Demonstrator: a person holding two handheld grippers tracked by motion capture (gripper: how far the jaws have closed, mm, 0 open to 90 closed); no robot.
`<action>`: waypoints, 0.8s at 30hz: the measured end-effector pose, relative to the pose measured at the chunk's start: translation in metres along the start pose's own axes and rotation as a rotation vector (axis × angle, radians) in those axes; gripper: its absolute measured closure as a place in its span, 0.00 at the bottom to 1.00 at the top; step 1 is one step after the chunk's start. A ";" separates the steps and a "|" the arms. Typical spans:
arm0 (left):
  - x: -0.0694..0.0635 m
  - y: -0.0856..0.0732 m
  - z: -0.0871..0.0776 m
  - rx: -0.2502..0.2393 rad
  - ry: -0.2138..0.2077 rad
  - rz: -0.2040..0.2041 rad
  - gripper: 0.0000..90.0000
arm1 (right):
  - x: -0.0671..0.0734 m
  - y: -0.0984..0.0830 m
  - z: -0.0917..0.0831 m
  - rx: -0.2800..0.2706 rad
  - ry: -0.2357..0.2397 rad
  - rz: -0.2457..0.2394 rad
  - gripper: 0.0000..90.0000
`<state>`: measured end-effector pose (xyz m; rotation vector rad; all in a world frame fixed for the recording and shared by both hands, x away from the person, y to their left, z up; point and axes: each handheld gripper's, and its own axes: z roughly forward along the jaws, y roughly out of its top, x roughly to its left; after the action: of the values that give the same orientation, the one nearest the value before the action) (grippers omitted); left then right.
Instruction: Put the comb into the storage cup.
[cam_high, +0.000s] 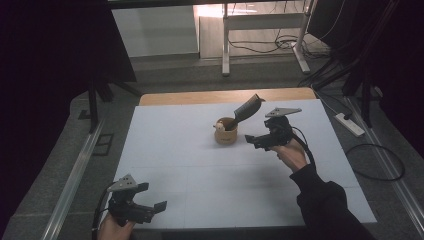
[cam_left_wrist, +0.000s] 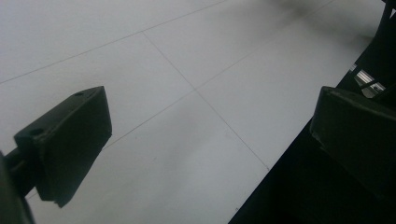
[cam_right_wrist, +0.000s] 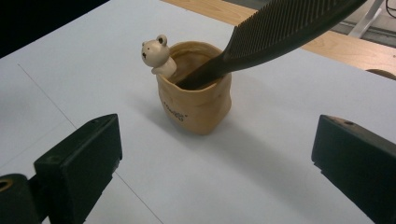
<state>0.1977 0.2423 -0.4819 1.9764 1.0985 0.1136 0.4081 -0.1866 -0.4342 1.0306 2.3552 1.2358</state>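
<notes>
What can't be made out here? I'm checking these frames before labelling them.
- Comb: handle end hidden inside the cup; its top is cut off by the right gripper view's edge.
- Cup lettering: too small to read.
- Bear figure: too small in the high view for detail.

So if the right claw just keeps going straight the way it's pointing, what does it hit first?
Most likely the tan cup with the small bear on its rim, which sits ahead between the open jaws of the right claw. The black comb leaning out of it hangs higher, so it might be brushed; depth is unclear.
</notes>
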 end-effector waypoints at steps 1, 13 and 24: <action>0.000 0.000 0.000 0.000 0.000 0.000 0.00 | 0.000 0.000 -0.001 0.003 -0.001 -0.002 0.03; 0.000 0.000 0.000 -0.002 0.002 -0.002 0.00 | 0.006 -0.004 -0.007 0.014 0.002 -0.016 0.02; 0.000 0.000 0.000 -0.004 0.007 -0.005 0.00 | 0.012 -0.008 -0.014 0.031 0.005 -0.033 0.01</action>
<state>0.1977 0.2425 -0.4818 1.9709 1.1070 0.1201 0.3880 -0.1897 -0.4317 0.9957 2.3917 1.1954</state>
